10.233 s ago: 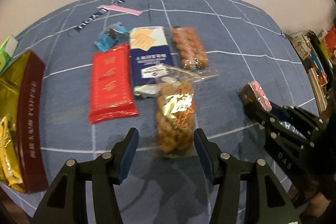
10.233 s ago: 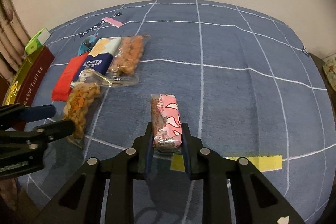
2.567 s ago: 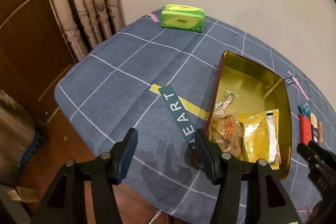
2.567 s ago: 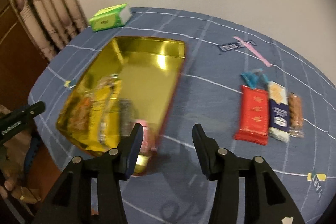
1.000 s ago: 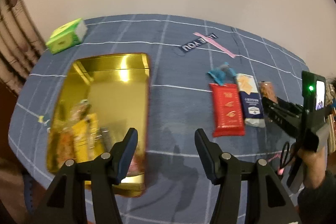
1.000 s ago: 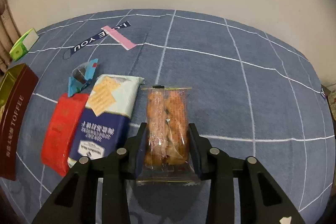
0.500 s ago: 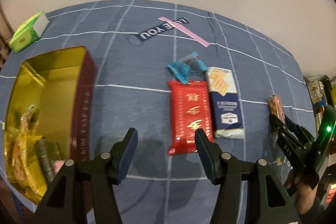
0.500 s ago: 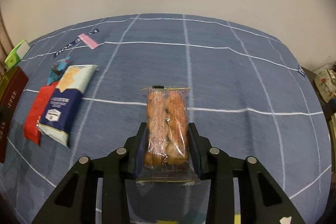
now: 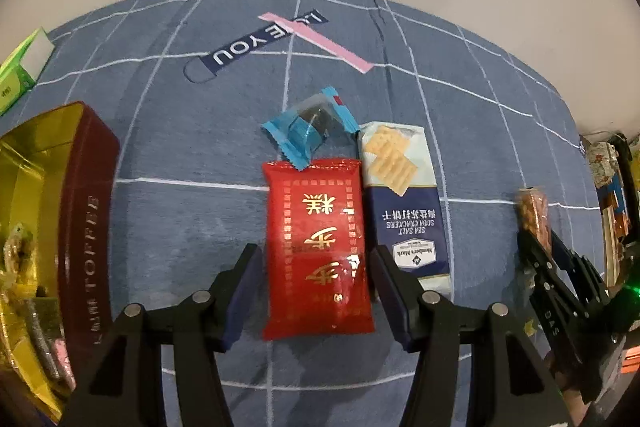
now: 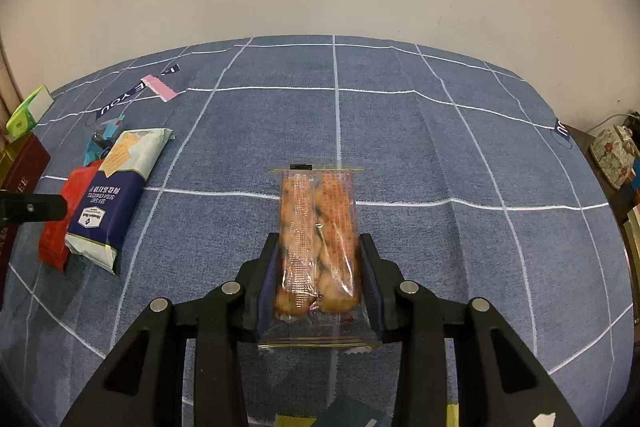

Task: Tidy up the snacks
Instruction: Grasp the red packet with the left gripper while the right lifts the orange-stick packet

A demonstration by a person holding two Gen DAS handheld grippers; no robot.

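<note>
A red foil packet (image 9: 316,251) lies flat on the blue checked tablecloth. My left gripper (image 9: 316,291) is open and straddles its near half, pads just clear of its sides. Against it lie a blue-wrapped candy (image 9: 310,131) and a soda cracker pack (image 9: 404,195). My right gripper (image 10: 318,275) is shut on a clear pack of orange-brown snacks (image 10: 318,235), held over bare cloth to the right of the group. The left wrist view shows that right gripper (image 9: 536,239) and its snack pack (image 9: 532,207) at the right edge. The open toffee tin (image 9: 88,211), with several snacks inside, stands at the left.
A green tissue box (image 9: 20,71) sits at the far left corner. Printed strips (image 9: 256,43) mark the cloth behind the snacks. Off the table's right edge are a floral box (image 10: 612,151) and stacked books. The left gripper's finger (image 10: 32,209) shows beside the cracker pack (image 10: 116,191).
My left gripper has moved right from the tin and come down over the red packet. My right gripper carried the snack pack away to the right of the cracker pack, then held still.
</note>
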